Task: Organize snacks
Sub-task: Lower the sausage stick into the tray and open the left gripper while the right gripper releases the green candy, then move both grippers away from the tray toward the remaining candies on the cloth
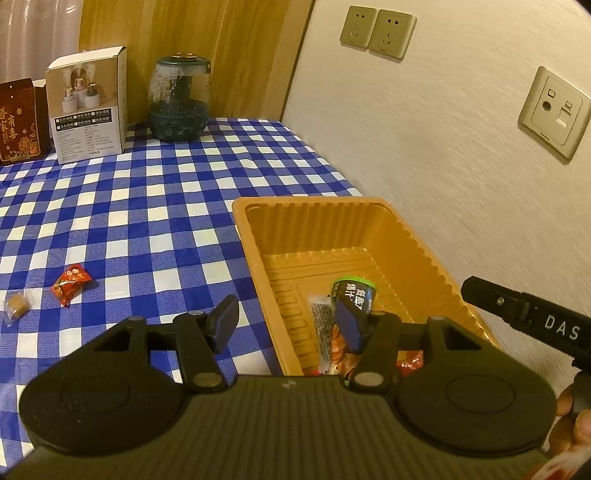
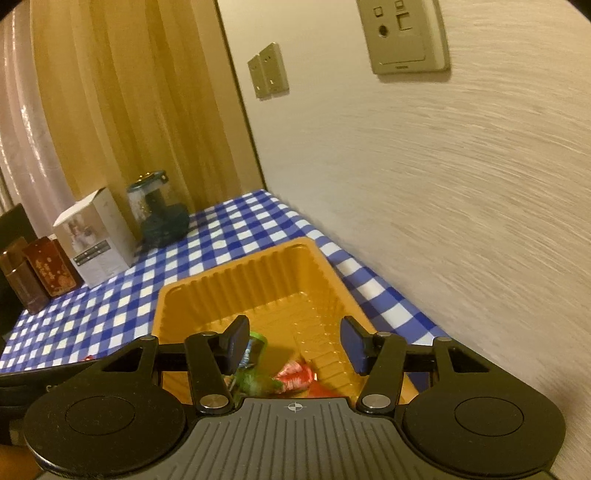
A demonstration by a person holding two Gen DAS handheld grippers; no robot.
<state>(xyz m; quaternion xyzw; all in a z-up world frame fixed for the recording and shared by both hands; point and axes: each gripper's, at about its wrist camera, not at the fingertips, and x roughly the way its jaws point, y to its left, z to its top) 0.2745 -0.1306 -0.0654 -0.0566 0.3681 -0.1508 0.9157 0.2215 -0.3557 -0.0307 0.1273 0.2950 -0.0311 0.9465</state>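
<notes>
- The left gripper [image 1: 286, 325] hangs with its jaws apart and nothing between the blue pads; its left finger is over the checked cloth, its right finger over the near end of the orange tray [image 1: 424, 236]
- The right gripper [image 2: 293, 343] hovers above the same tray [image 2: 258, 266], jaws spread wide and empty, the pads clear of the snacks below them
- In the left wrist view the right gripper's black body shows at the right edge, with part of a hand [image 1: 576, 417] beneath it
- Snacks lie bunched at the near end of the tray: a green-topped packet [image 1: 356, 291] with white lettering, a clear-wrapped dark stick [image 1: 321, 325] beside it, and red wrappers [image 2: 295, 376] partly hidden behind the gripper bodies; how many red ones there are is hard to tell
- The far half of the tray is bare ribbed plastic
- Out on the blue-and-white checked tablecloth [image 1: 147, 206], left of the tray and well apart from it, a red wrapped candy [image 1: 70, 282] lies with a small brown sweet in clear wrap [image 1: 16, 306] near it
- At the far edge of the table stand a dark red box [image 1: 18, 122], a white carton [image 1: 88, 107] and a dark green glass jar [image 1: 179, 99], in front of a wooden panel
- The tray's long side runs near a pale wall with socket plates [image 1: 376, 31]
</notes>
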